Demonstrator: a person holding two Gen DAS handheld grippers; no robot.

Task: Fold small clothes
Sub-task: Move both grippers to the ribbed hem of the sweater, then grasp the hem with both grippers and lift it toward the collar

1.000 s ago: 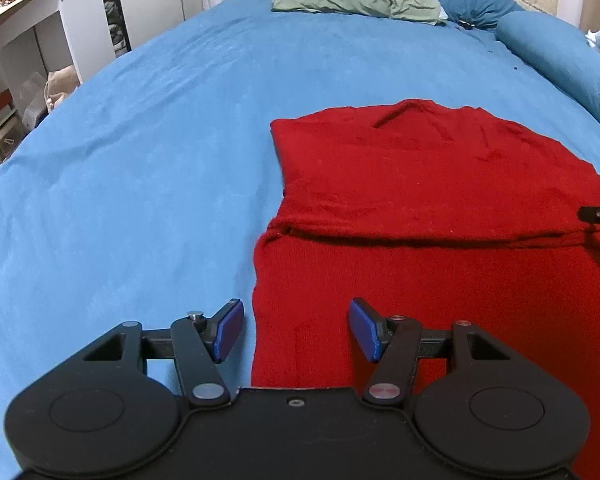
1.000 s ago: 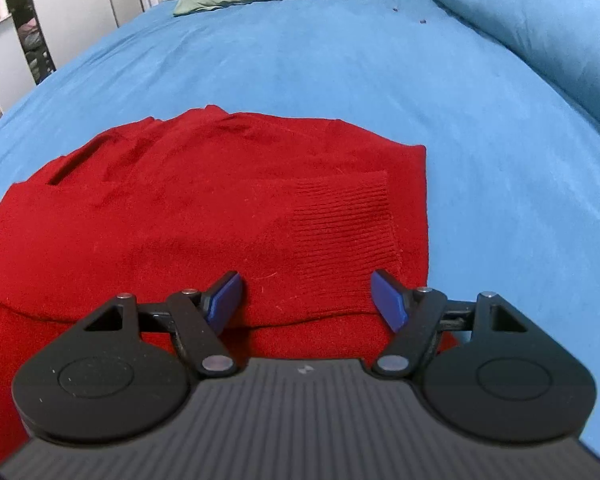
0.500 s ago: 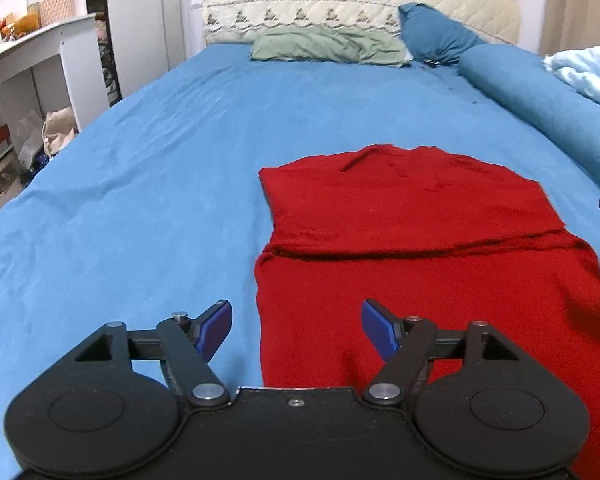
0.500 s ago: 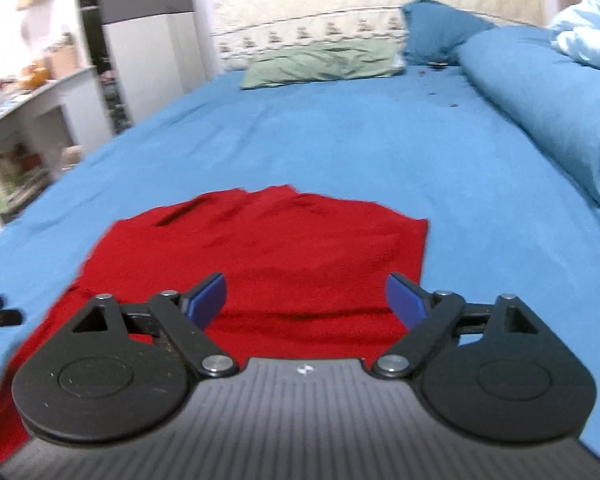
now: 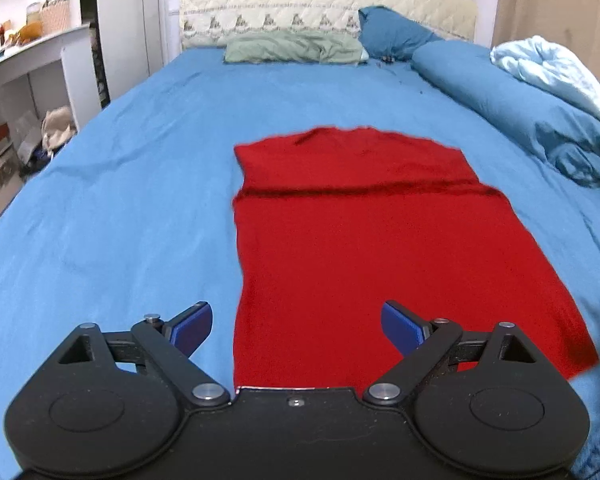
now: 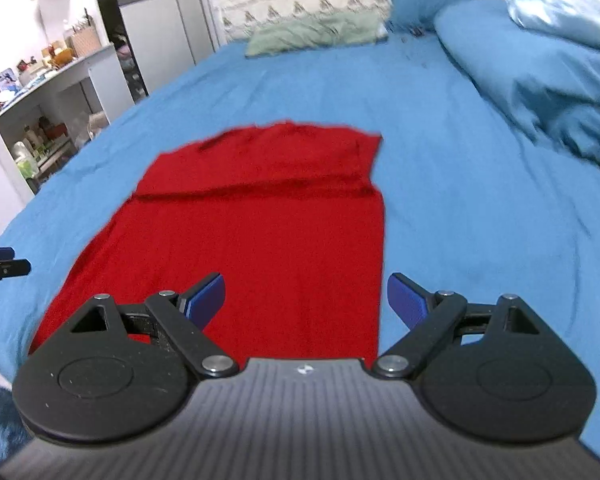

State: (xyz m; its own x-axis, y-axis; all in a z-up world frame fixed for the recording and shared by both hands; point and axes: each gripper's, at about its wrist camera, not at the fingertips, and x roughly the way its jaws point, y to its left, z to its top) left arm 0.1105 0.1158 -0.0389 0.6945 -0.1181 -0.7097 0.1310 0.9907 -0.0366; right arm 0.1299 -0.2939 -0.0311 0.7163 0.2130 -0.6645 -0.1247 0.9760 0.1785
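A red knit sweater (image 5: pixel 360 232) lies flat on the blue bed sheet (image 5: pixel 132 184), sleeves folded across the chest so it forms a long rectangle, collar at the far end. It also shows in the right wrist view (image 6: pixel 268 220). My left gripper (image 5: pixel 296 326) is open and empty, above the sweater's near left hem corner. My right gripper (image 6: pixel 306 298) is open and empty, above the near right hem edge. The left gripper's tip (image 6: pixel 0 266) shows at the left edge of the right wrist view.
A green pillow (image 5: pixel 292 48) and a blue pillow (image 5: pixel 392 34) lie at the headboard. A rolled blue duvet (image 5: pixel 520 108) runs along the right side. White shelves (image 5: pixel 28 76) stand left of the bed.
Both grippers have pulled back and up from the sweater toward its hem, and their jaws have opened wider. The sweater has not moved.
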